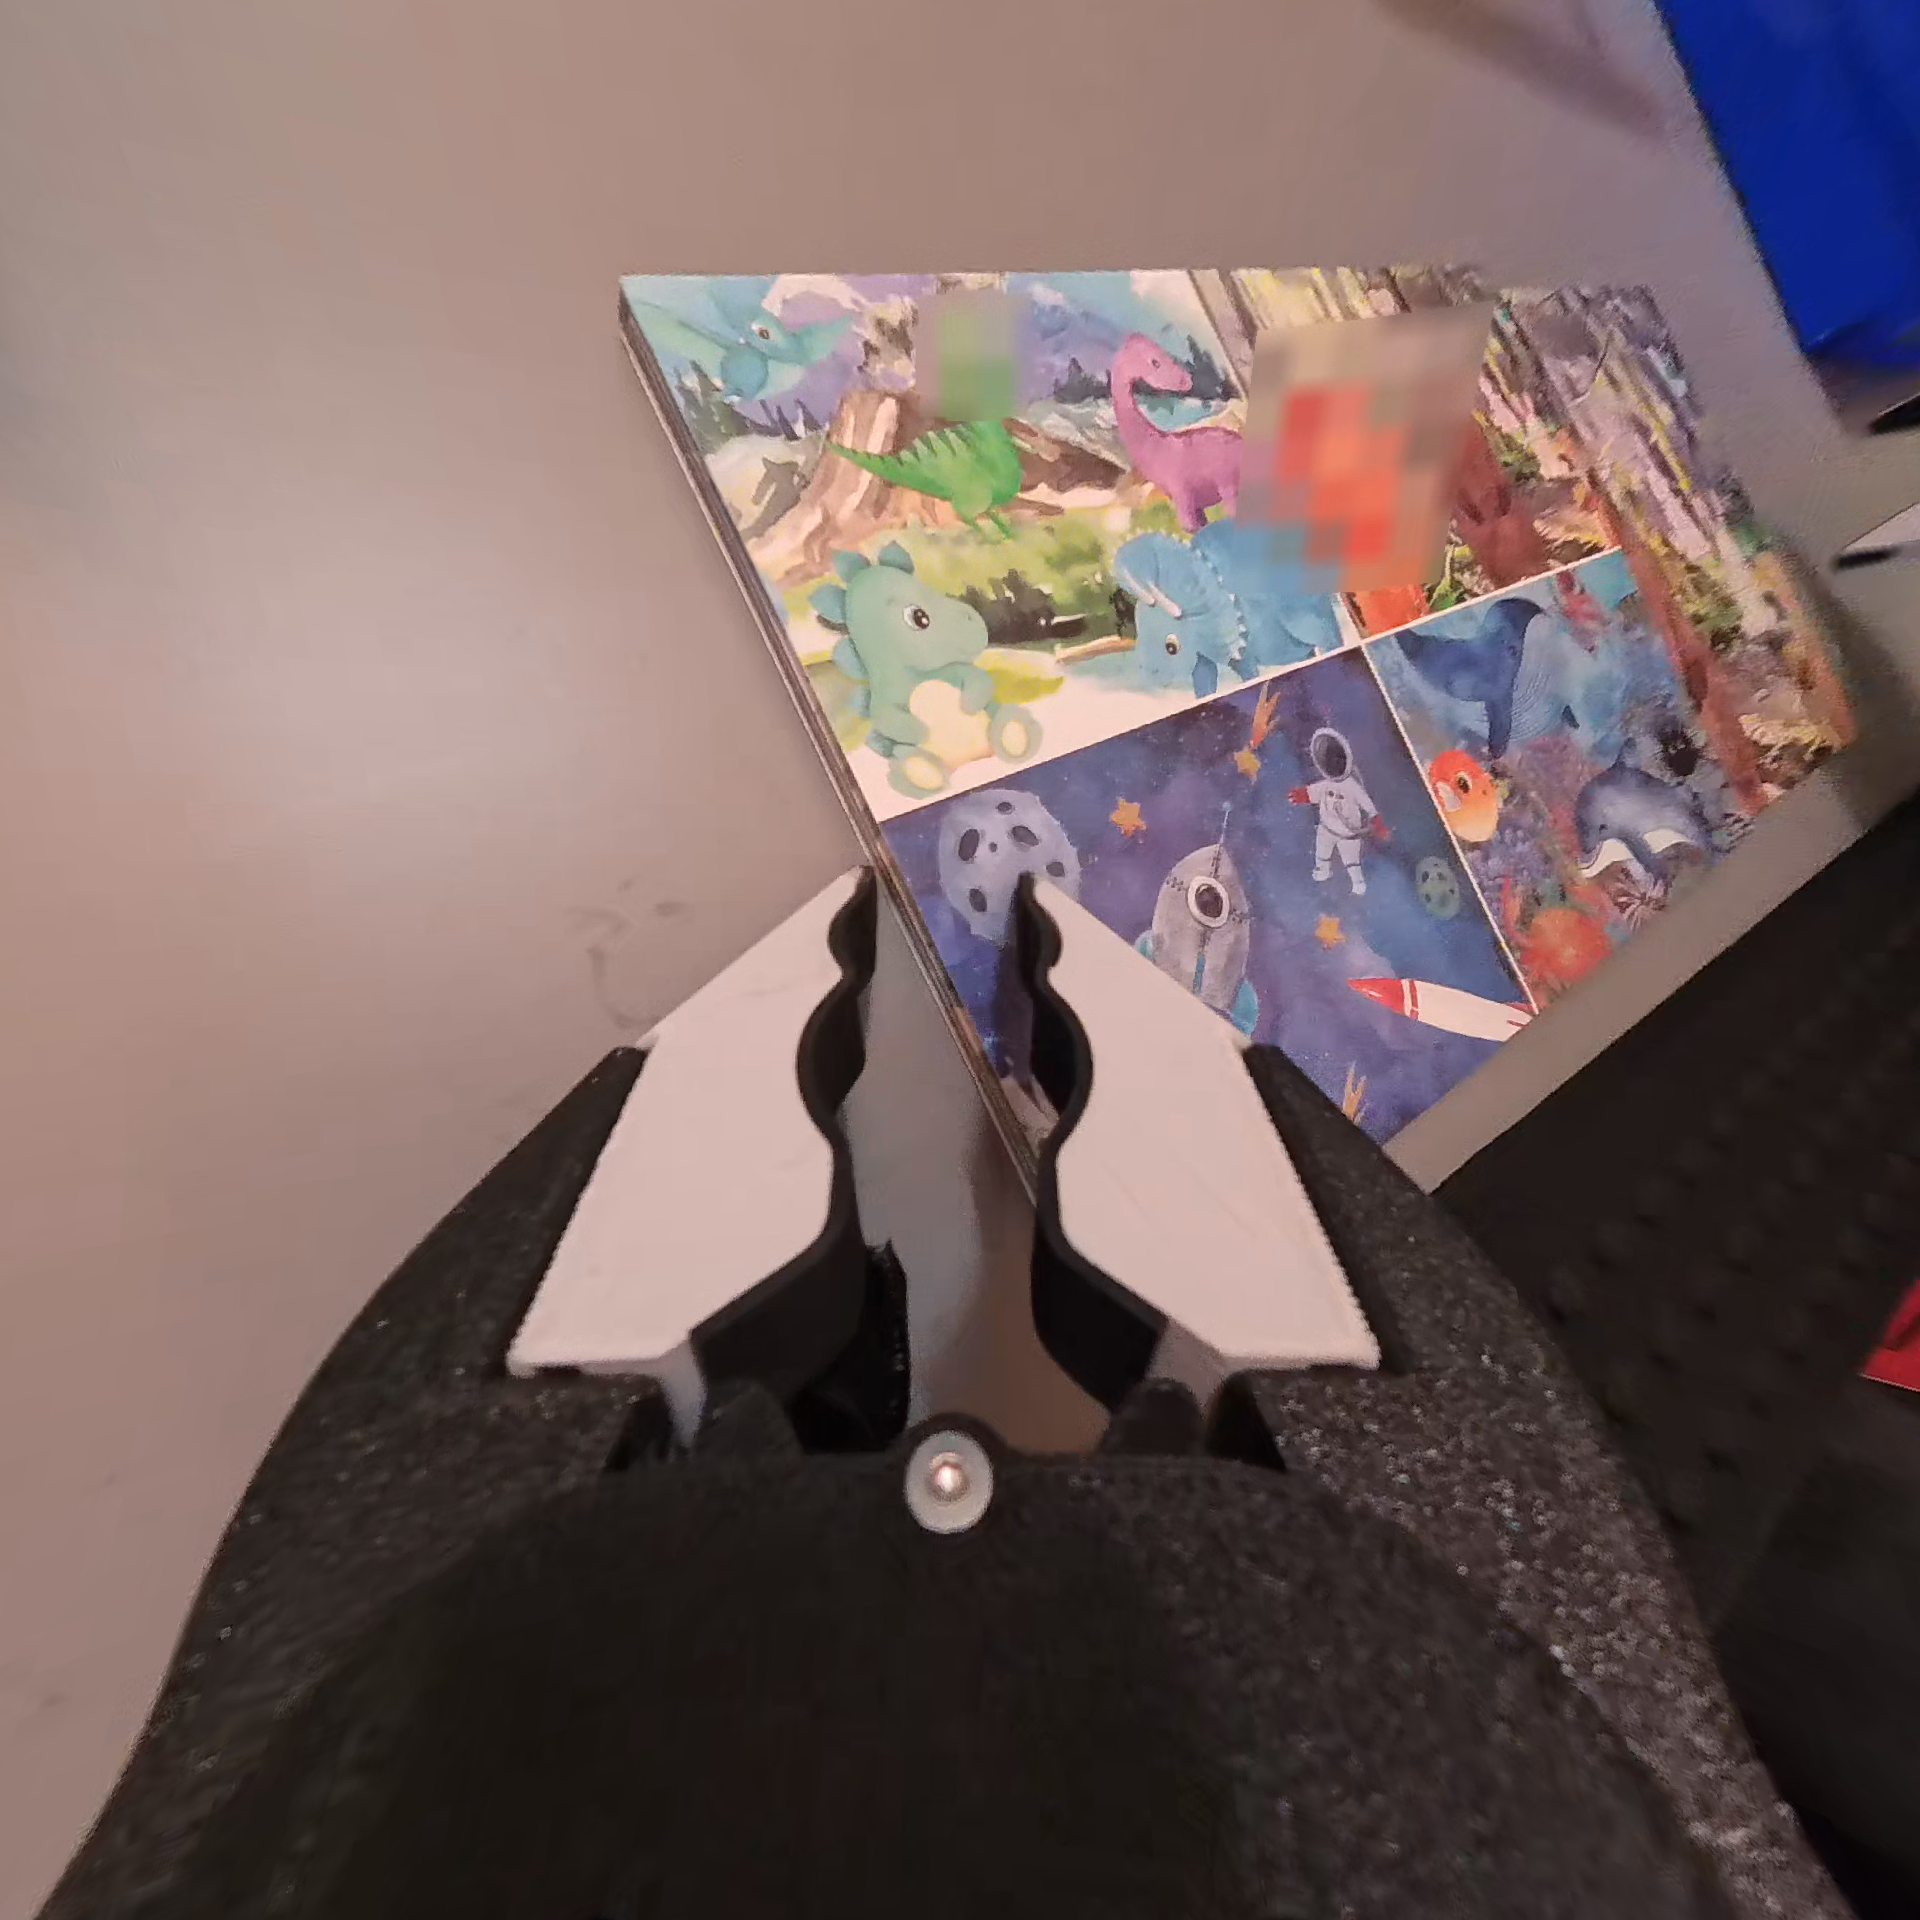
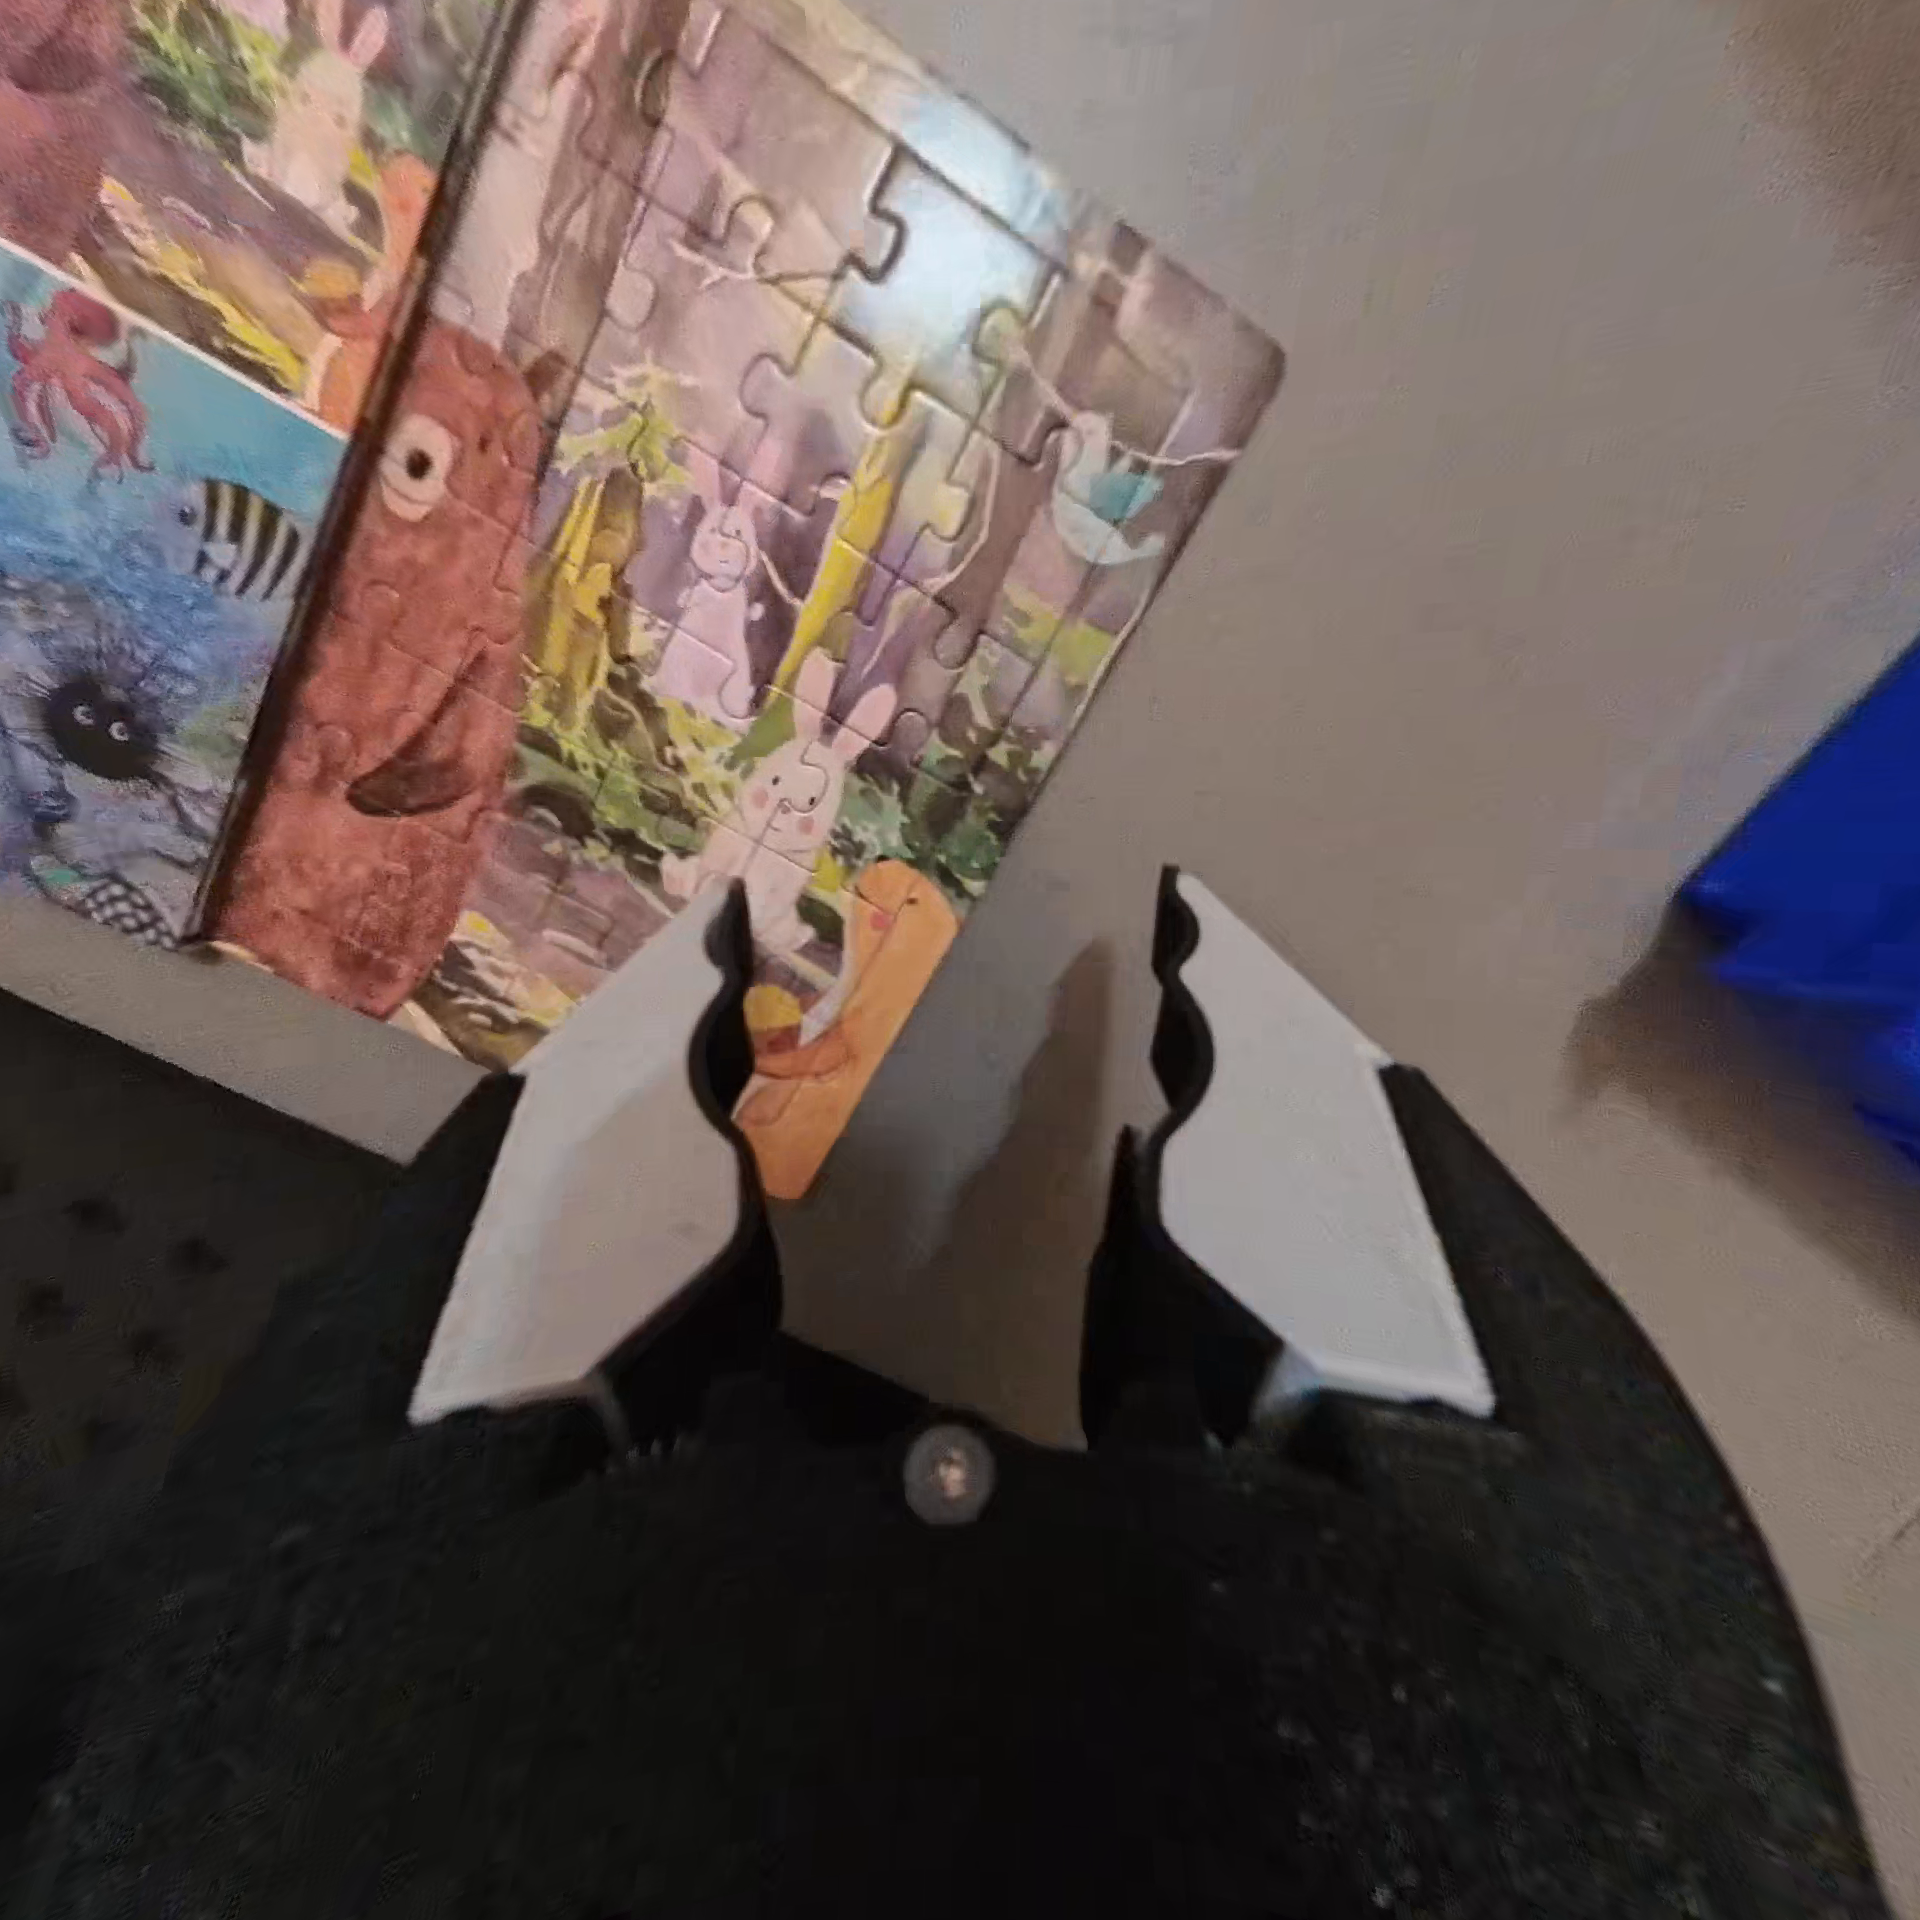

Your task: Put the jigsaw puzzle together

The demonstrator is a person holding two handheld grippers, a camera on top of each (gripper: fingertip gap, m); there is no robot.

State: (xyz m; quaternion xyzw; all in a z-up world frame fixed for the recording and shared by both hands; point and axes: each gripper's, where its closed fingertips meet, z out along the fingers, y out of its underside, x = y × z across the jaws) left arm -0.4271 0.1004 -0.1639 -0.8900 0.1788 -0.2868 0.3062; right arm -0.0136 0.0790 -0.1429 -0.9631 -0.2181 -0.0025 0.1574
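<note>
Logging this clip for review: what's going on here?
A person works with two handheld grippers at a grey table. The left gripper straddles the near edge of a picture board printed with dinosaur, space and sea scenes; whether it is clamped is unclear. The right gripper is open and empty, at the corner of a forest jigsaw that looks fully assembled and overlaps the board. A blue object sits off to the right.

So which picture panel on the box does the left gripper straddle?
The space panel with rocket and astronaut; the left gripper straddles its edge, while dinosaur and sea panels lie beyond.
</note>
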